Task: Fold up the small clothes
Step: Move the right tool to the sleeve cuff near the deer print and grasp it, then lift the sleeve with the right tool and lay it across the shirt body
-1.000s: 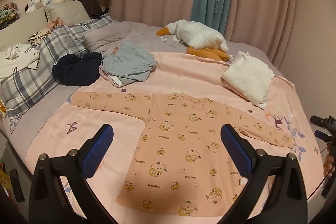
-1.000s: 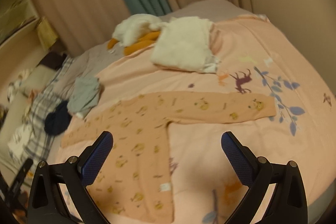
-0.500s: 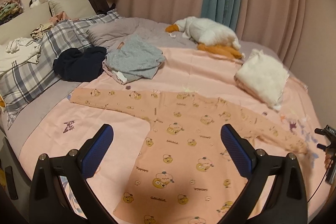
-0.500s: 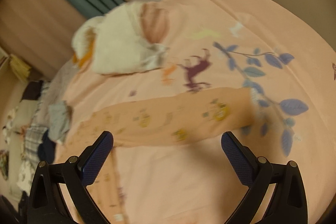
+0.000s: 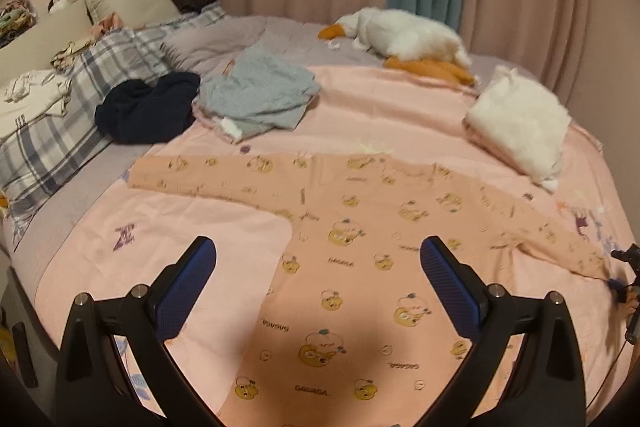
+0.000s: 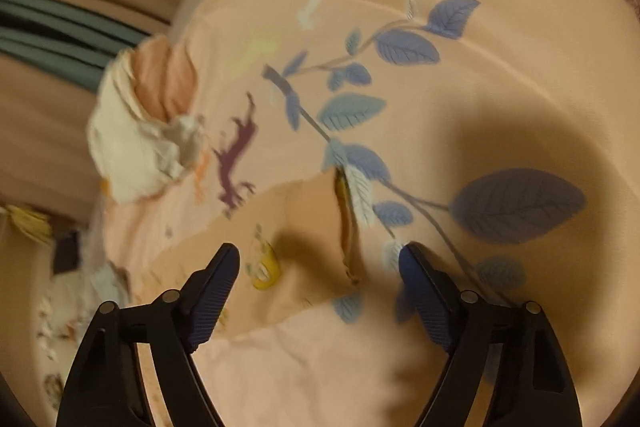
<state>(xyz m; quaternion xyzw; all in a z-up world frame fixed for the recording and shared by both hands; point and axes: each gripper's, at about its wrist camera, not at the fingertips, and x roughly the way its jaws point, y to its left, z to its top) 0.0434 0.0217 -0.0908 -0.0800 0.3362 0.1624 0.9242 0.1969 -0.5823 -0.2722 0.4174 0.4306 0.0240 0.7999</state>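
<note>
A small peach long-sleeved top (image 5: 360, 267) with yellow cartoon prints lies spread flat on the pink bedspread (image 5: 400, 115), both sleeves out sideways. My left gripper (image 5: 318, 255) is open and empty, hovering above the top's body near its left armpit. My right gripper (image 6: 320, 259) is open, low over the cuff of the right sleeve (image 6: 316, 227), with the cuff edge between the two fingers; it touches nothing that I can see. The right gripper also shows at the far right edge of the left wrist view (image 5: 624, 279), at the sleeve end.
A folded white fleece (image 5: 520, 123) lies at the right of the bed, also in the right wrist view (image 6: 136, 147). A grey garment pile (image 5: 256, 95), a dark navy garment (image 5: 148, 111), a plush goose (image 5: 404, 35) and plaid pillows (image 5: 80, 107) lie behind.
My right gripper has dropped and closed in on the right sleeve's cuff, which now fills its view. My left gripper has moved lower and closer over the top's body.
</note>
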